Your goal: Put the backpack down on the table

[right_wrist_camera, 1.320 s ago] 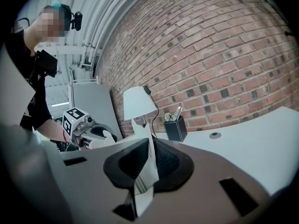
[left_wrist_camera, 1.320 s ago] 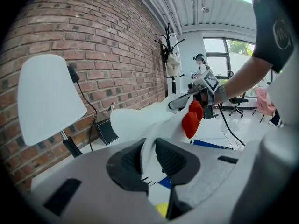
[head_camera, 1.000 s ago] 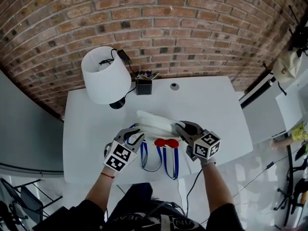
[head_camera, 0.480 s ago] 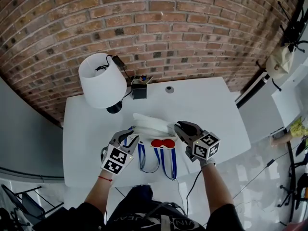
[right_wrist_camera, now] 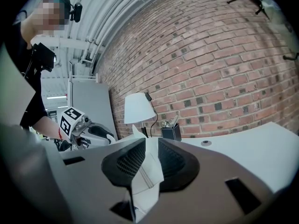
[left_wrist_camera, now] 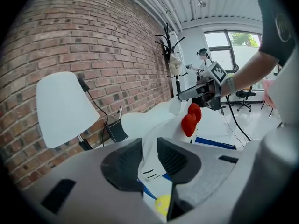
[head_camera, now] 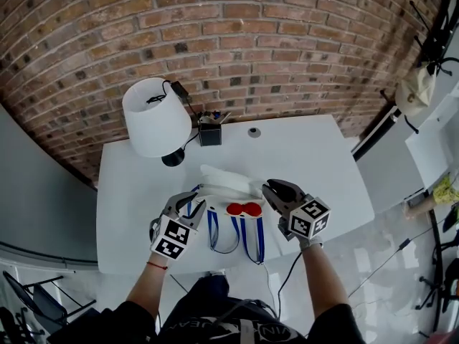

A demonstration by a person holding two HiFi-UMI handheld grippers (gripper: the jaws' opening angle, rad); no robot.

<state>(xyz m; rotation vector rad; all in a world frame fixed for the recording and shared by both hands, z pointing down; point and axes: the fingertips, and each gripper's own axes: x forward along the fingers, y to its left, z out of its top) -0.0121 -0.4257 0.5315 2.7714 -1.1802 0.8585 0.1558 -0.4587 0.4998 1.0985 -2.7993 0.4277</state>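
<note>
The left claw (left_wrist_camera: 149,146) is nearly closed: its two dark jaws press on a thin fold of white cloth of the backpack (head_camera: 224,180). The right claw (right_wrist_camera: 152,146) is closed in the same way on another white fold, at the opposite side of the backpack. No free gap shows between the jaws and the cloth in either gripper view.

In the head view the backpack is over the front middle part of the white table (head_camera: 323,163), between the two claws. It is white, with a red bow (head_camera: 244,208) on the side toward the person. Its blue straps (head_camera: 249,239) spread on the table toward the near edge. The pictures do not show clearly whether the body of the backpack rests fully on the table or is a little lifted.

Behind the backpack, near the brick wall (head_camera: 287,56), a lamp (head_camera: 155,117) with a white shade stands at the left. Just beside the lamp there is a small black box (head_camera: 210,133) with pens in it. A little round cap (head_camera: 254,132) sits in the table to the right of the box.
</note>
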